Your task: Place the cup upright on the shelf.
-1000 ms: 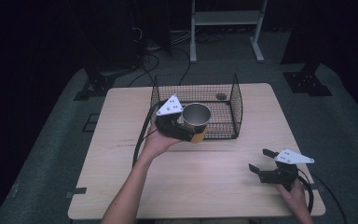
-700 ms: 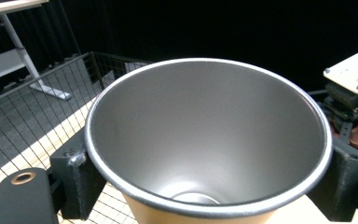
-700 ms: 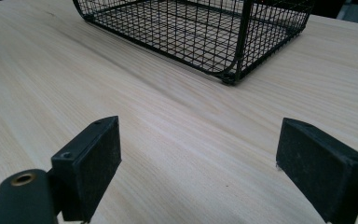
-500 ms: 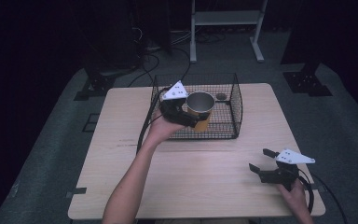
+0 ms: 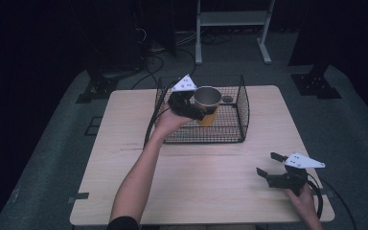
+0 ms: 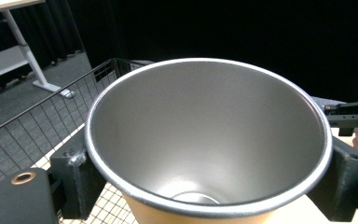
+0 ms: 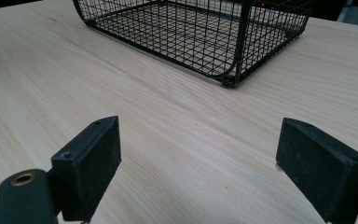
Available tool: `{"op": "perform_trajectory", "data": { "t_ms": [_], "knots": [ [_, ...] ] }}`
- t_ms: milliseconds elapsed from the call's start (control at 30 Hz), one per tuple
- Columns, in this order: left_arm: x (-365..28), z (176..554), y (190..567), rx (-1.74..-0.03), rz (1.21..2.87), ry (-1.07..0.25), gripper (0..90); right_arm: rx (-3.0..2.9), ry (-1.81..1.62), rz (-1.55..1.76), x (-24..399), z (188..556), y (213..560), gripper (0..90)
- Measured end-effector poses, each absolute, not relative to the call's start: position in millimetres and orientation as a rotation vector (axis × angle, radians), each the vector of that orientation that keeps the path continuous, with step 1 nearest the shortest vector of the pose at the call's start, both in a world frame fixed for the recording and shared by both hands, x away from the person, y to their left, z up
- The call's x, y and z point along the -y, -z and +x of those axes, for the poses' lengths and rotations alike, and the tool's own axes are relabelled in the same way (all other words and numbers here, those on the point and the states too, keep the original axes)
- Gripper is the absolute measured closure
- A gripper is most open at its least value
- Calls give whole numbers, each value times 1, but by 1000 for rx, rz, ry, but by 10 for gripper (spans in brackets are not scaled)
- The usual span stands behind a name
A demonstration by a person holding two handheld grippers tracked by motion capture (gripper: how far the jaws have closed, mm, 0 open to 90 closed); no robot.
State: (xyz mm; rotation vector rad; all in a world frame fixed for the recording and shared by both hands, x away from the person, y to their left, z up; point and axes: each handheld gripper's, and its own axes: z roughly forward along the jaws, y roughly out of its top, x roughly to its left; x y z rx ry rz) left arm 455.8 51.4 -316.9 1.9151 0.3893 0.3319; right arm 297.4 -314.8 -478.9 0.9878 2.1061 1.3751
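Observation:
An orange cup (image 5: 207, 106) with a shiny metal inside is held upright over the black wire basket (image 5: 239, 120), above its left half. My left gripper (image 5: 199, 111) is shut on the cup. In the left gripper view the cup (image 6: 205, 140) sits between both black jaws, its metal rim wide toward the camera. My right gripper (image 5: 267, 165) rests open near the table's front right corner, well apart from the basket. In the right gripper view its gripper (image 7: 214, 168) has nothing but bare wood between the jaws, and the basket (image 7: 233, 51) lies ahead.
A small dark round object (image 5: 227, 99) lies in the basket's far right part. The light wooden table (image 5: 124, 158) has bare room in front of the basket. A white frame stand (image 5: 230, 19) and cables sit on the dark floor behind.
My left gripper has carried the cup from the basket's front left wall up and farther back, over the basket. The right gripper has stayed in place.

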Motion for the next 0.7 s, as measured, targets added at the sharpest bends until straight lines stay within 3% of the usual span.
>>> {"op": "perform_trajectory", "data": {
  "t_ms": [700],
  "knots": [
    [-40, 502, 331, -423, 1873, -287, 134, -2100, -1405, 991, 317, 297, 479, 129]
  ]
}}
